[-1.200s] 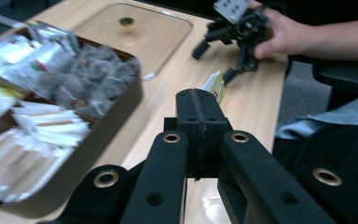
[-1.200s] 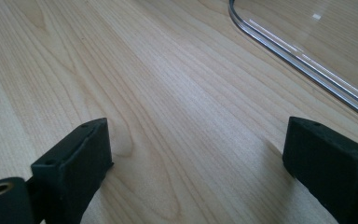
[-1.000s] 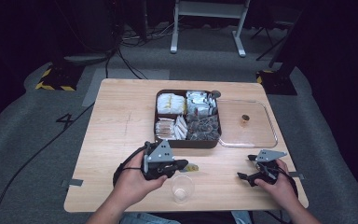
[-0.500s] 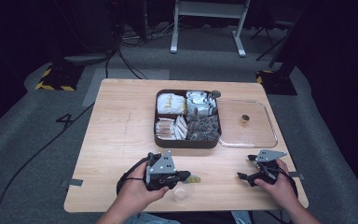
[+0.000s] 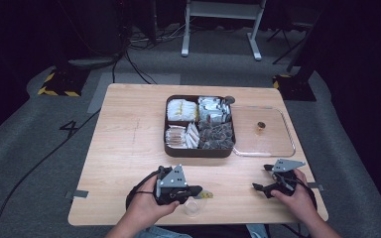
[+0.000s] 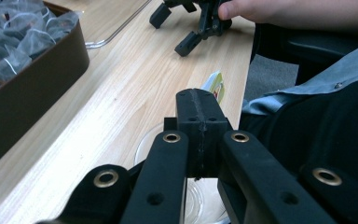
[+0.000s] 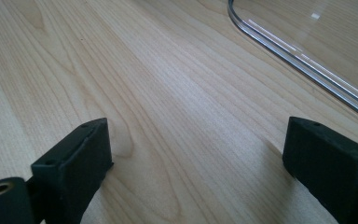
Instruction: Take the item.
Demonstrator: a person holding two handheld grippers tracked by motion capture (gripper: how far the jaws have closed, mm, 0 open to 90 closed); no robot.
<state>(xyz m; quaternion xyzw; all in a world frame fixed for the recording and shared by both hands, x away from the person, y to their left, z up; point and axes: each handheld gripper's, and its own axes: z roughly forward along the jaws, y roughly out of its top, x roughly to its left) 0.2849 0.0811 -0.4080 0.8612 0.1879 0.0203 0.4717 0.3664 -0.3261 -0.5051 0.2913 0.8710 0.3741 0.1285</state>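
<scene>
High view: left hand-held gripper (image 5: 198,191), jaws clamped on a tea bag tag (image 5: 206,195), hovers over the clear cup (image 5: 192,208) near the tabletop (image 5: 129,148) edge; a nudge might topple it. Right hand-held gripper (image 5: 260,179) rests wide open, empty.

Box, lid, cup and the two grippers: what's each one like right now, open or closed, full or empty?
Box: open, compartments filled with packets.
Clear lid: off, flat beside the box.
Clear cup: upright, looks empty.
Left gripper: fingers shut on a small yellow-green tag.
Right gripper: fingers open, nothing between.
</scene>
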